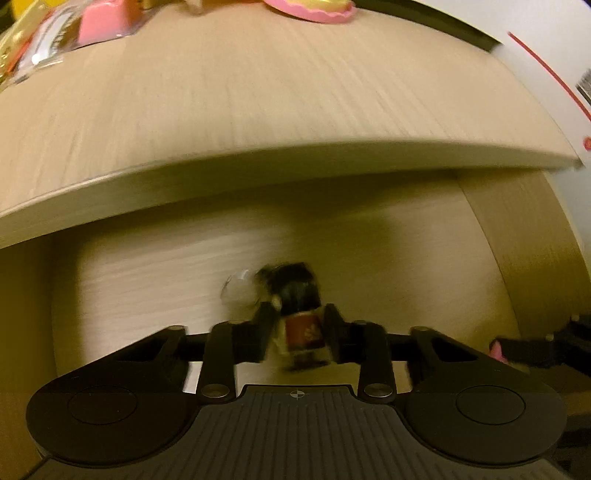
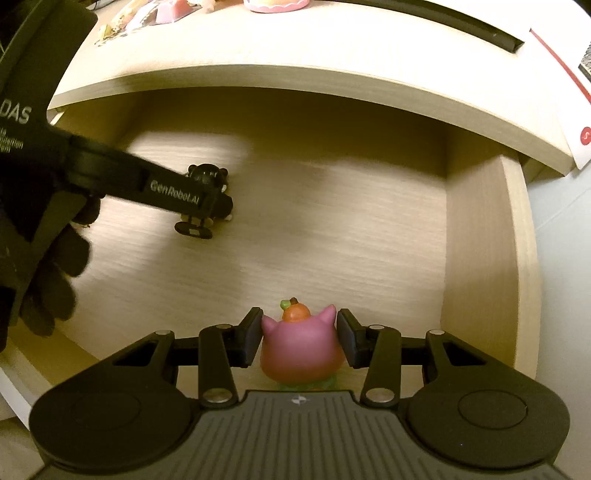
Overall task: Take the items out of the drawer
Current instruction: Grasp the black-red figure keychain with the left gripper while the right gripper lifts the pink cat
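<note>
The light wood drawer (image 2: 480, 280) stands pulled out under the desktop. My left gripper (image 1: 300, 325) is shut on a small black-headed figure (image 1: 297, 295) with a red body, low over the drawer floor; motion blurs it. From the right wrist view the same figure (image 2: 208, 174) shows in the left gripper (image 2: 201, 218) at the drawer's left. My right gripper (image 2: 300, 341) is shut on a pink eared figure (image 2: 299, 350) with an orange fruit on its head, near the drawer's front. Its green base sits at the floor.
The desktop (image 2: 314, 48) overhangs the drawer's back and carries pink toys (image 1: 317, 9) and a shiny packet (image 1: 44, 44). A white box with a red stripe (image 2: 561, 74) lies at the right. A dark-gloved hand (image 2: 48, 288) holds the left gripper. A pale translucent blur (image 1: 236, 288) lies beside the black figure.
</note>
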### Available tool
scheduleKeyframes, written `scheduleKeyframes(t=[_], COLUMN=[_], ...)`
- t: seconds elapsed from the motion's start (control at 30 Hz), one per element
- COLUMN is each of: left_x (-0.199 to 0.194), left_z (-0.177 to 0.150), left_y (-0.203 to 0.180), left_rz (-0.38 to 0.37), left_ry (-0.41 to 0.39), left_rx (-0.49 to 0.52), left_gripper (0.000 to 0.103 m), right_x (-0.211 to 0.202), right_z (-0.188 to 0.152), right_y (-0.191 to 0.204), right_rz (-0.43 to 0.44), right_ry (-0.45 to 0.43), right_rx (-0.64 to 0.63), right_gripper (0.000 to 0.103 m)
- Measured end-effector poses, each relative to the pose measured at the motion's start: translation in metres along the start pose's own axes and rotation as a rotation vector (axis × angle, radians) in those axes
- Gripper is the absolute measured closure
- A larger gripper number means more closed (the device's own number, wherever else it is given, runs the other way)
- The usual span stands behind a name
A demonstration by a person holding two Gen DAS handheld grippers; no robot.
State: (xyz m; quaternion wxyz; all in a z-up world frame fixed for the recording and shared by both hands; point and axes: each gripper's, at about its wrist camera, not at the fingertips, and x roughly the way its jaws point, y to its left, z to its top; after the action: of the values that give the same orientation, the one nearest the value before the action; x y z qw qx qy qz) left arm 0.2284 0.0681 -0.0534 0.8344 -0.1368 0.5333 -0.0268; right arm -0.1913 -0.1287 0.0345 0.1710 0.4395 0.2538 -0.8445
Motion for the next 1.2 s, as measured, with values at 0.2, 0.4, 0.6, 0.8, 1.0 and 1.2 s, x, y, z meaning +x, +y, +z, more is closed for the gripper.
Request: scheduleKeyframes(t=[0.2, 0.4, 0.6, 0.8, 1.0, 1.2], left_x=[-0.012, -0.077, -0.188, -0.177, -0.146, -0.12], left_z=[-0.009, -0.011, 0.034, 0.078, 0.066, 0.055], left_y=[0.0, 0.006, 0.024, 0.067, 0.098, 0.105], left_rz=[-0.058, -0.186, -0.248, -0.123, -0.117, -0.131], left_ry=[0.058, -0.042, -0.396, -0.488, -0.421, -0.352], left_rx=[0.087, 0.172, 0.203, 0.086, 0.079, 0.105], left_gripper=[0.071, 0.071, 0.071, 0.071, 0.071, 0.071], right_x=[0.002, -0.027, -0.116, -0.143, -0.086, -0.07], right_z=[0.009, 0.033, 0.102, 0.162, 0.186, 0.178], right_y=[0.001, -0.009, -0.015, 0.008, 0.032, 0.045], right_rz=[-0.028, 0.022, 0.061, -0.035, -0.033, -0.019], right_ry=[-0.014, -0.101, -0.451, -0.623, -0.54, -0.491], right_rx=[-0.009, 0.064, 0.064, -0.02, -0.026, -0.056], right_gripper=[0.06, 0.06, 0.061, 0.061, 0.061, 0.061])
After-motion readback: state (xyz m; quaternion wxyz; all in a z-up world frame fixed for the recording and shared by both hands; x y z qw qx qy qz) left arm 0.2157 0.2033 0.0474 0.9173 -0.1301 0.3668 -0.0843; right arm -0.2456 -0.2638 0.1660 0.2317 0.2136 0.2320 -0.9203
